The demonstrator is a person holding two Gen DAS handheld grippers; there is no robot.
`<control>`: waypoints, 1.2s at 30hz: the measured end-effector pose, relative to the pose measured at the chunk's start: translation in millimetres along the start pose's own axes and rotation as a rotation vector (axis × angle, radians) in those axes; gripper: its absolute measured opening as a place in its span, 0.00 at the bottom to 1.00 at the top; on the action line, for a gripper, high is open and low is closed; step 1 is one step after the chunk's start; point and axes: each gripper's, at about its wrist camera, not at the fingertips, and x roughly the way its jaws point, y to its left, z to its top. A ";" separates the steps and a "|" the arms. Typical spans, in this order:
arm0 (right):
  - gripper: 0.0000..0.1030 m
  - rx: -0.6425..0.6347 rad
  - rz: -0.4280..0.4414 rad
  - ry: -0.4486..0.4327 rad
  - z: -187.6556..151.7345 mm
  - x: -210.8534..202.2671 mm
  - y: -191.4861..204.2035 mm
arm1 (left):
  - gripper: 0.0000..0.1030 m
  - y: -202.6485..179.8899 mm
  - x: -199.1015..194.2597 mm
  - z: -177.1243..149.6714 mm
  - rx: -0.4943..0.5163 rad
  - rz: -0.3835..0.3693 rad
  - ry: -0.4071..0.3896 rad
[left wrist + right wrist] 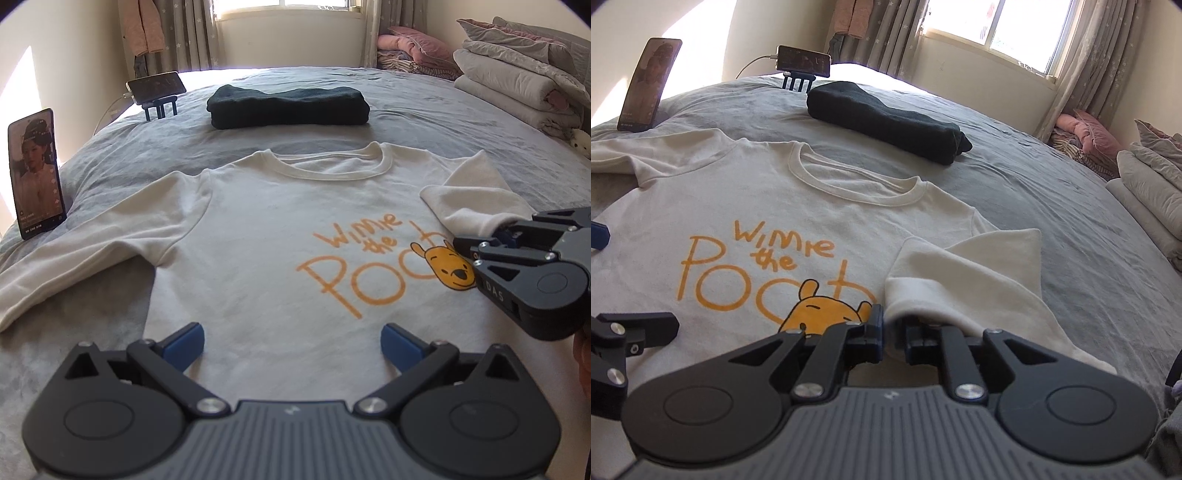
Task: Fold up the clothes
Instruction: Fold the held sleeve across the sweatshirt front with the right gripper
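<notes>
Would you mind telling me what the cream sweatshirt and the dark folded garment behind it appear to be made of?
The cream sweatshirt looks like soft matte cotton knit, likely fleece: ribbed collar, thick rolled sleeve edge where the right hand-held gripper pinches it, flat orange print. The dark folded garment seems a thicker, fuzzy knit, perhaps wool or terry; its surface is dull and plump, but too far away for certainty.

A cream sweatshirt with orange print lies flat, front up, on the bed; one sleeve is folded over its chest.

A dark folded garment lies beyond its collar.
</notes>
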 end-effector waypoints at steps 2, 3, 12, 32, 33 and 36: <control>0.21 0.014 0.010 0.007 0.1 -4.7 -3.0 | 0.99 -0.2 0.2 -0.1 0.002 0.001 0.000; 0.26 0.022 0.014 0.008 0.0 -7.1 -4.9 | 0.99 -0.4 0.2 -0.4 0.003 0.002 -0.001; 0.35 0.048 0.031 0.043 -5.9 -28.9 -19.7 | 0.99 -3.1 -0.1 -2.0 0.014 0.015 -0.005; 0.42 0.084 -0.148 0.131 -32.5 -25.8 -90.8 | 0.99 -6.8 -2.9 -4.6 0.025 0.023 -0.006; 0.42 0.086 -0.150 0.139 -33.7 -21.4 -92.8 | 0.99 -7.2 -2.7 -4.7 0.026 0.022 -0.006; 0.42 0.076 -0.167 0.137 -35.7 -10.5 -95.4 | 0.99 -7.4 -1.9 -4.9 0.027 0.020 -0.005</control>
